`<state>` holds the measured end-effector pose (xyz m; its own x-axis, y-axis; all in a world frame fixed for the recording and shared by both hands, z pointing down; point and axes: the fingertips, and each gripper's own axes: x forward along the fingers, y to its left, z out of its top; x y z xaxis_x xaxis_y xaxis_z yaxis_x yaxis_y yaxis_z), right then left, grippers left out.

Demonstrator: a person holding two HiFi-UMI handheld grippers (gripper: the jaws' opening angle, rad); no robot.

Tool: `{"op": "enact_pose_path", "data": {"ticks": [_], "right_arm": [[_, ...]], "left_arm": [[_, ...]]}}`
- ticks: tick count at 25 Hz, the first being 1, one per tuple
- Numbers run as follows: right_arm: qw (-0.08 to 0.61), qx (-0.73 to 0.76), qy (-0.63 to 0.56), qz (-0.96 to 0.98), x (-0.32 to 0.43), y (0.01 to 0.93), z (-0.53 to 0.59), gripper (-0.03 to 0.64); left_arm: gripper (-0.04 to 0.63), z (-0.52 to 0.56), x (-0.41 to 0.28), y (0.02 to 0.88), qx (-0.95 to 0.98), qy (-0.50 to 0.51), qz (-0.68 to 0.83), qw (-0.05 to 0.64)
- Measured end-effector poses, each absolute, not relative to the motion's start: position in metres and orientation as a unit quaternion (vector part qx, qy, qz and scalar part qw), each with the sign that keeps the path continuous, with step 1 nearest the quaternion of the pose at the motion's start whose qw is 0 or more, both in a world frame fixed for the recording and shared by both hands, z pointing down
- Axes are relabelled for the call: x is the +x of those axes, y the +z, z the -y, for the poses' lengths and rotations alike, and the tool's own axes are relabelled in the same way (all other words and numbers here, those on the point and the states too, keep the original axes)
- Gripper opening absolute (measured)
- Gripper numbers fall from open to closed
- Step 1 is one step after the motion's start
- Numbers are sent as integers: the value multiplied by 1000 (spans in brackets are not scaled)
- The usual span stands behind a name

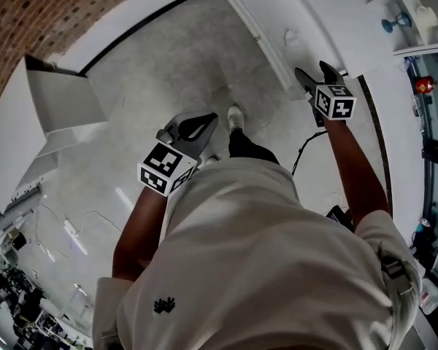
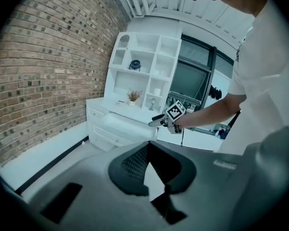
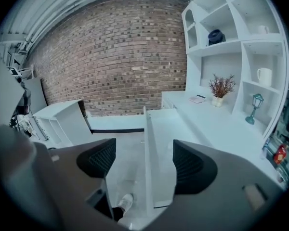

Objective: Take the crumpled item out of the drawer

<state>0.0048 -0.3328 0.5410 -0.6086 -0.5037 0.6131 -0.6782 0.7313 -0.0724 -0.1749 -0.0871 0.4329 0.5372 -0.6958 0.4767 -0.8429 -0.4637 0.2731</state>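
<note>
The right claw (image 3: 144, 160) stands wide open with nothing gripped; its two dark ribbed pads (image 3: 100, 158) frame the thin white wall of the open drawer (image 3: 147, 129), which runs away from it towards the far brick wall (image 3: 115, 57). The left claw (image 2: 148, 150) is closed, its pads meeting at the tips on nothing, and it hangs to the left of the drawer and nearer the person, over the grey floor (image 1: 168, 71). In the head view a small pale lump (image 1: 292, 37) shows faintly inside the drawer, just beyond the right claw's tips; it is too washed out to tell whether it is the crumpled item. To the right of the drawer runs the white counter (image 3: 216, 124), carrying a small dried plant (image 3: 221, 88) in a pot and a little lantern-shaped ornament (image 3: 254, 107). Above it rise white shelves (image 3: 241, 47) holding a mug (image 3: 264, 76) and a dark blue object (image 3: 216, 36). Near the claws, the person's white shoe (image 3: 125, 202) rests on the floor, and a low white cabinet (image 3: 58, 121) stands well apart at the far left.
</note>
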Motion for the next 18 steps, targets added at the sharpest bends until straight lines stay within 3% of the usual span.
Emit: {"op": "enact_pose_path", "data": {"ticks": [18], "right_arm": [[370, 334, 215, 840, 5, 702, 499, 370]], "left_arm": [[6, 254, -162, 463, 830, 192, 438, 288]]}}
